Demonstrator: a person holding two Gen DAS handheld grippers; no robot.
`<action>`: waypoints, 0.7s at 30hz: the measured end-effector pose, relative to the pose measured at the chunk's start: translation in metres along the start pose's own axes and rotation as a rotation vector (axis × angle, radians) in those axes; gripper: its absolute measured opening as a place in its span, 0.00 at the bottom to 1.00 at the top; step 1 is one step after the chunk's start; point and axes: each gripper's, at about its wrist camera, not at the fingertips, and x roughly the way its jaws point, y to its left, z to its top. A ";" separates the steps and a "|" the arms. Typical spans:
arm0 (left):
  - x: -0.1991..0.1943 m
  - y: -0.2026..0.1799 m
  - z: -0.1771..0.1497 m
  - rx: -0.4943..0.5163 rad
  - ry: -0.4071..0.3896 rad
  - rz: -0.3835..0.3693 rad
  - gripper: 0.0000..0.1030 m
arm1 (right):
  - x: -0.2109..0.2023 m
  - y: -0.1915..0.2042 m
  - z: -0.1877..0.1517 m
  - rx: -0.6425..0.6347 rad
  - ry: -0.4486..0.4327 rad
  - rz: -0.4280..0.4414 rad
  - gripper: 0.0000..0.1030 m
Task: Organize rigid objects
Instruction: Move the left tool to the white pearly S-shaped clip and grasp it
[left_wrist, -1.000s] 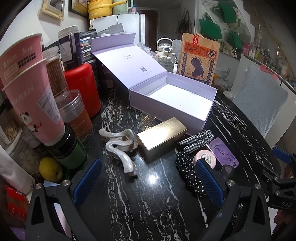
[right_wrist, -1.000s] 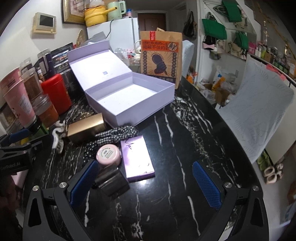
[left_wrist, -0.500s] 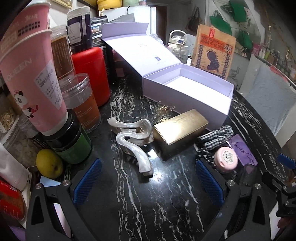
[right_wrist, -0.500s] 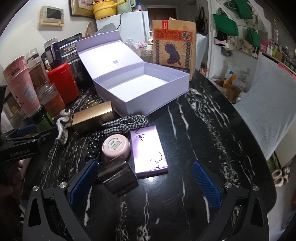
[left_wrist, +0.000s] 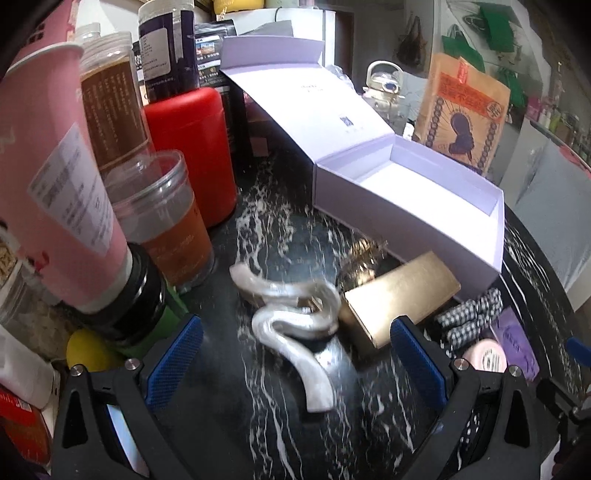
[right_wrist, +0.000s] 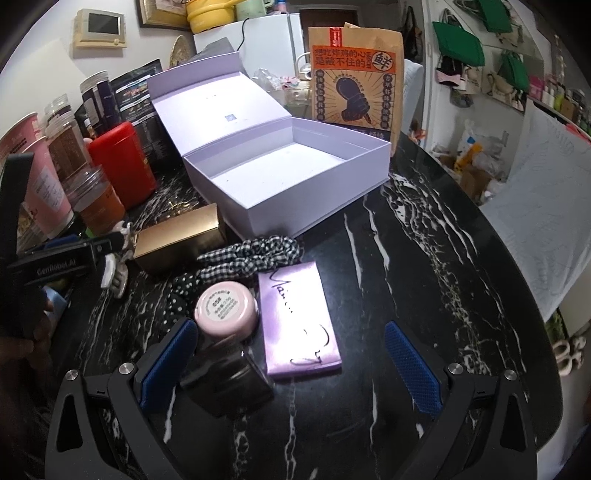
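Observation:
An open lilac box (left_wrist: 413, 206) (right_wrist: 291, 177) stands on the black marble table, lid back, nothing inside. In front lie a pearly hair claw (left_wrist: 295, 328) (right_wrist: 114, 273), a gold box (left_wrist: 399, 295) (right_wrist: 181, 240), a checked scrunchie (left_wrist: 472, 314) (right_wrist: 251, 254), a pink round jar (left_wrist: 484, 356) (right_wrist: 226, 308), a lilac flat case (right_wrist: 297, 321) and a dark square bottle (right_wrist: 229, 380). My left gripper (left_wrist: 295, 365) is open, its fingers either side of the claw's near end. My right gripper (right_wrist: 288, 365) is open around the bottle and case.
Jars, a pink tube (left_wrist: 55, 206), a red canister (left_wrist: 192, 151) and an orange-labelled jar (left_wrist: 162, 221) crowd the left. A lemon (left_wrist: 90, 350) lies near my left finger. A brown paper bag (right_wrist: 351, 77) stands behind the box. The table edge curves on the right.
My left gripper has moved forward and left, closing in on the hair claw. My right gripper has moved forward toward the jar, bottle and lilac case. Both stay open.

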 end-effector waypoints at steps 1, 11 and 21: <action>0.001 0.001 0.003 -0.005 -0.006 0.014 1.00 | 0.001 -0.001 0.001 0.001 0.001 0.002 1.00; 0.023 0.003 0.014 -0.056 0.020 0.091 1.00 | 0.015 -0.008 0.009 0.017 0.019 0.011 1.00; 0.042 0.015 0.014 -0.125 0.061 0.161 0.99 | 0.022 -0.017 0.010 0.043 0.025 0.022 1.00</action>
